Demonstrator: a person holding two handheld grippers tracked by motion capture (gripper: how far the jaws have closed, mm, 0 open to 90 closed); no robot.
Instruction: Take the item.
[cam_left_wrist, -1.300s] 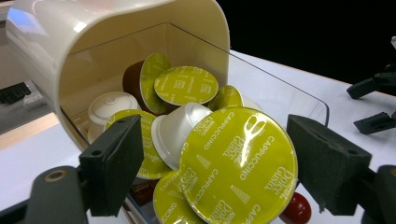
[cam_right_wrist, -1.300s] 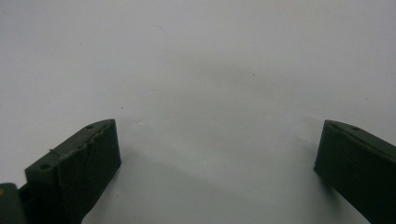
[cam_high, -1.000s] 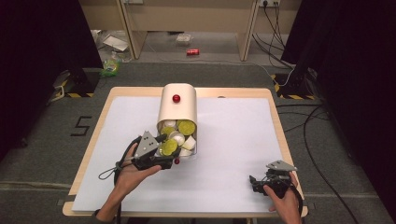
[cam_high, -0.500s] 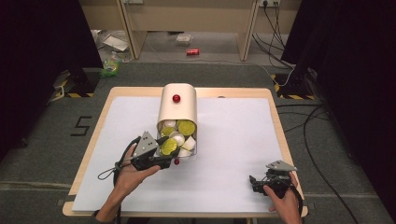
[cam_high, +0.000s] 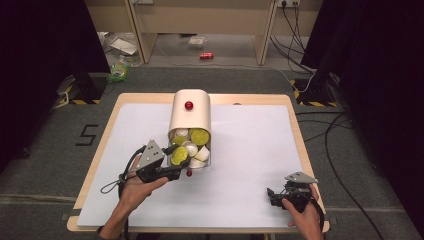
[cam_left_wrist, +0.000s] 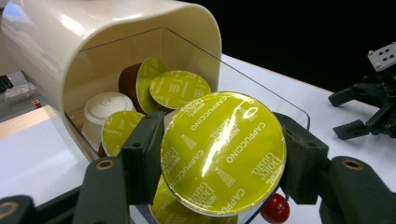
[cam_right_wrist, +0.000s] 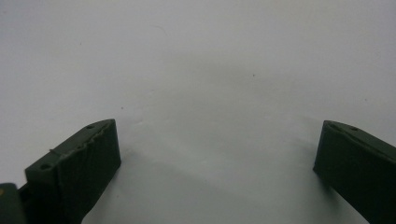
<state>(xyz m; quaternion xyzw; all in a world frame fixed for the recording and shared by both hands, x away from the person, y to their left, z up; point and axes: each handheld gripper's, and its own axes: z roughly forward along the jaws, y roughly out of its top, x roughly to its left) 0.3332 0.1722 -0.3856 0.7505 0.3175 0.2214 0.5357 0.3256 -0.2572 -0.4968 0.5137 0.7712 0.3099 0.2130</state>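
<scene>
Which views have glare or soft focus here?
Left gripper view: white glare streaks across the capsule lid held in the left gripper, and the print stays readable; highlights on the cream holder. Right gripper view: soft, dim, jaw shadows on the white table. High view: evenly lit, surroundings dark.

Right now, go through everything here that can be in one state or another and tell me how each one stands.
Left gripper: shut on the yellow-lidded capsule.
Right gripper: open, nothing between its jaws, over the white table.
Capsule container: lying on its side, clear drawer pulled out.
Other capsules: loose in the drawer.
</scene>
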